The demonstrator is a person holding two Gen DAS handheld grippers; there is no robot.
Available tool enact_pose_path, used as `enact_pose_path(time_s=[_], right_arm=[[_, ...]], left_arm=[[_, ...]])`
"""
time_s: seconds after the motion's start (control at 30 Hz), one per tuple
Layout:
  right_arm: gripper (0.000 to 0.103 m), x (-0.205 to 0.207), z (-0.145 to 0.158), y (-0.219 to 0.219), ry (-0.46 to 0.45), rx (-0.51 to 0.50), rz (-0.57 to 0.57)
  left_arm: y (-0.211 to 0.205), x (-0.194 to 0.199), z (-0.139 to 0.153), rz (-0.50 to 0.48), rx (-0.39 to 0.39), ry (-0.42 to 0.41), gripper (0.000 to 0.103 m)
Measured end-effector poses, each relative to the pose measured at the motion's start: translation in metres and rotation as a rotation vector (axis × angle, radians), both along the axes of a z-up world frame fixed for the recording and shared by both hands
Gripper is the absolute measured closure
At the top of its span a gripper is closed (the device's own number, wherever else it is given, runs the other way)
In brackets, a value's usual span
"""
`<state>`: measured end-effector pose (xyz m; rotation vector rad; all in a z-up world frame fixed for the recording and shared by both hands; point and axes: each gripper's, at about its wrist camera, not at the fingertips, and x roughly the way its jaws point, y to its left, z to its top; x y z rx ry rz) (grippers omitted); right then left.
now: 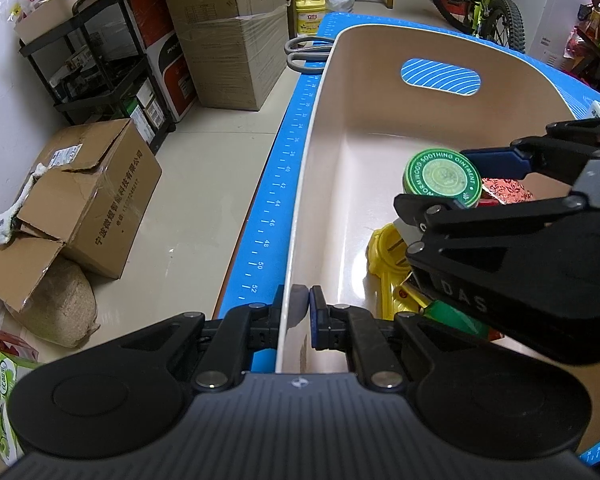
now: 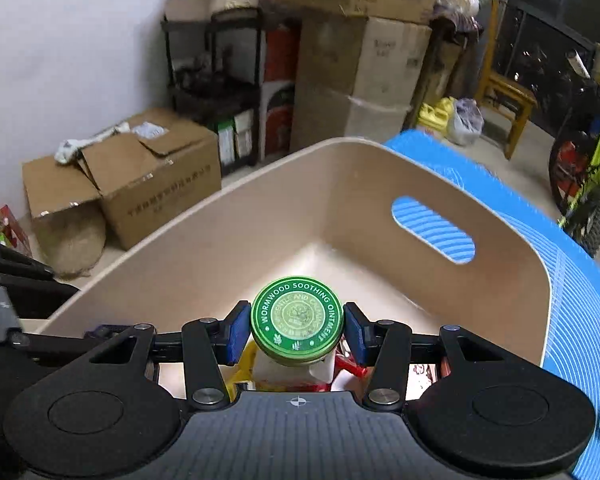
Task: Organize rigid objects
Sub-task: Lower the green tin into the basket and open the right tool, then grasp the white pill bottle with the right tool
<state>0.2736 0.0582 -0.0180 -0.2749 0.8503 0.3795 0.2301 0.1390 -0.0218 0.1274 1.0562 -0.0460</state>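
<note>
Your left gripper (image 1: 300, 312) pinches the near wall of the beige plastic bin (image 1: 320, 128), one pad inside and one outside, the jaws nearly pressed together. Your right gripper (image 2: 297, 330) holds the green ointment tin (image 2: 297, 317) by its sides between both blue pads (image 2: 236, 332), lid upward, jaws part spread. The tin hangs inside the bin, above a yellow item (image 1: 384, 248) and a red patterned box (image 1: 506, 192). The bin rests on the blue mat (image 1: 268, 208). Grey scissors (image 1: 304, 52) lie on the mat just beyond the bin's far left corner.

Blue mat (image 1: 268, 208) carries beige bin (image 1: 380, 64) and, seemingly, grey scissors (image 1: 300, 54).
</note>
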Motion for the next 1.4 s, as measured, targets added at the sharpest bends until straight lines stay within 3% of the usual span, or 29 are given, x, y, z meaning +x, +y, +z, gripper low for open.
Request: enact_pose_path(time_s=[0.13, 0.2, 0.43, 0.63, 0.9, 1.23, 1.4], right_arm=[[0.049, 0.004, -0.011, -0.003, 0.053, -0.011, -0.024], [0.043, 0.004, -0.013, -0.004, 0.063, -0.019, -0.029], [0.03, 0.001, 0.005, -0.021, 0.019, 0.053, -0.045], [0.027, -0.007, 0.036, -0.042, -0.066, 0.107, -0.085], [0.027, -0.013, 0.07, -0.105, -0.179, 0.143, -0.244], [0.027, -0.002, 0.034, -0.183, -0.137, 0.104, -0.422], [0.027, 0.009, -0.004, -0.194, -0.042, 0.109, -0.443]], left_arm=[[0.0, 0.0, 0.0, 0.0, -0.001, 0.0, 0.091], [0.0, 0.0, 0.001, 0.0, -0.002, 0.0, 0.091], [-0.001, 0.0, 0.001, 0.0, -0.003, 0.0, 0.091], [0.0, 0.0, 0.0, 0.001, -0.004, 0.0, 0.091], [-0.002, 0.0, 0.001, 0.0, -0.004, -0.001, 0.091], [-0.002, 0.001, 0.0, 0.004, 0.0, 0.0, 0.091], [-0.003, 0.001, 0.0, 0.007, 0.01, -0.001, 0.09]])
